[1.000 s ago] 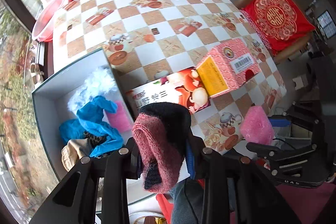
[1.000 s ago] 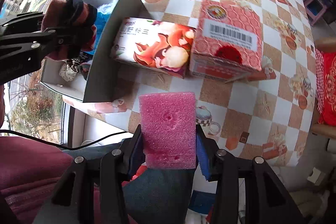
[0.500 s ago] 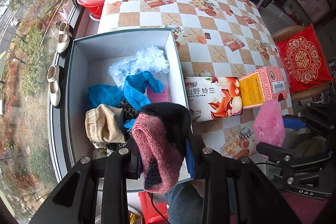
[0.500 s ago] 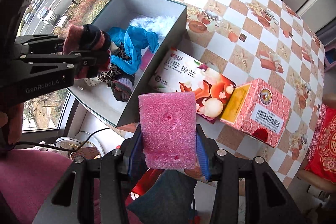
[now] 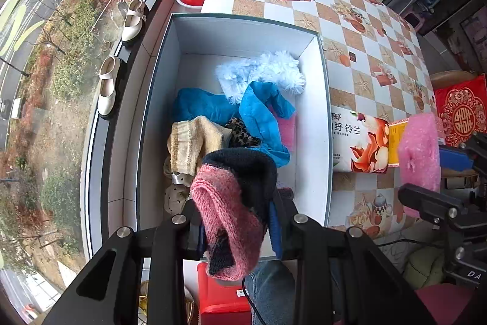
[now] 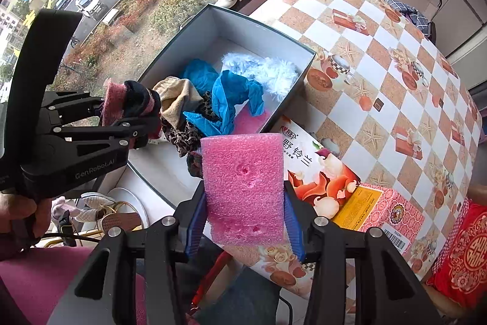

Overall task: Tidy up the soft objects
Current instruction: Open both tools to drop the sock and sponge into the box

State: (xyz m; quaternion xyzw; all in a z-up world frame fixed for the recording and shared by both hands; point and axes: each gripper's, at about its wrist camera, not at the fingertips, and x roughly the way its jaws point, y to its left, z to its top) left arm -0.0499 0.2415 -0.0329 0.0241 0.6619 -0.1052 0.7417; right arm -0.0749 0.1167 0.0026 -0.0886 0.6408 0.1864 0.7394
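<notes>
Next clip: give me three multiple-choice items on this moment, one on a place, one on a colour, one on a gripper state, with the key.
1. Where is the fluffy white item?
A. in the box
B. on the tablecloth
C. on the window sill

2. What colour is the sponge?
A. yellow
B. pink
C. green

3. What is the left gripper doing?
A. open, empty
B. resting on the table
C. clamped on a knitted sock

Key: 1 A, the fluffy white item lies inside the box. 2 B, the sponge is pink. 3 C, the left gripper pinches the knitted sock.

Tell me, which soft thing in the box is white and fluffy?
The fluffy white piece at the far end of the box, beside the blue cloth. The others are blue, beige or spotted, and none is fluffy.
</notes>
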